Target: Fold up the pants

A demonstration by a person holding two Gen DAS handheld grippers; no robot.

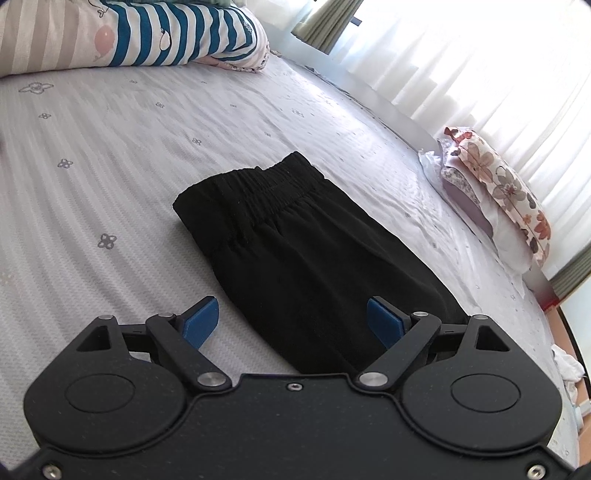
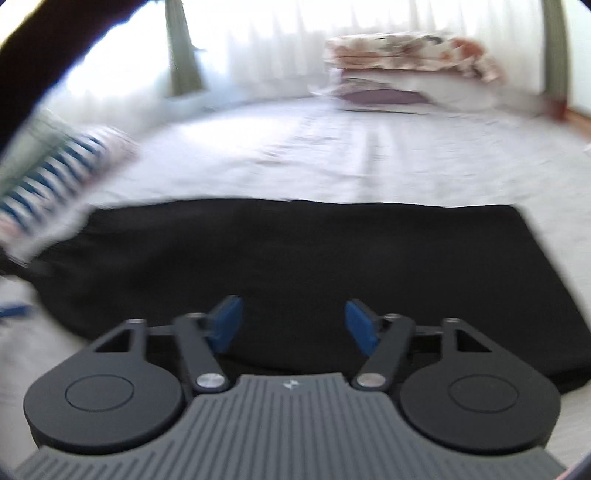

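Black pants point(image 1: 295, 243) lie folded lengthwise on the bed sheet point(image 1: 110, 184), with the elastic waistband at the far end. My left gripper point(image 1: 291, 323) is open and empty, just above the near part of the pants; its left pad hangs over the sheet, its right pad over the cloth. In the blurred right wrist view the pants point(image 2: 295, 251) stretch across as a wide black band. My right gripper point(image 2: 291, 323) is open and empty above their near edge.
A blue-striped pillow point(image 1: 173, 33) lies at the head of the bed; it also shows in the right wrist view point(image 2: 48, 184). A floral cushion stack point(image 1: 498, 192) sits by the curtained window point(image 1: 480, 55). The bed edge runs along the right.
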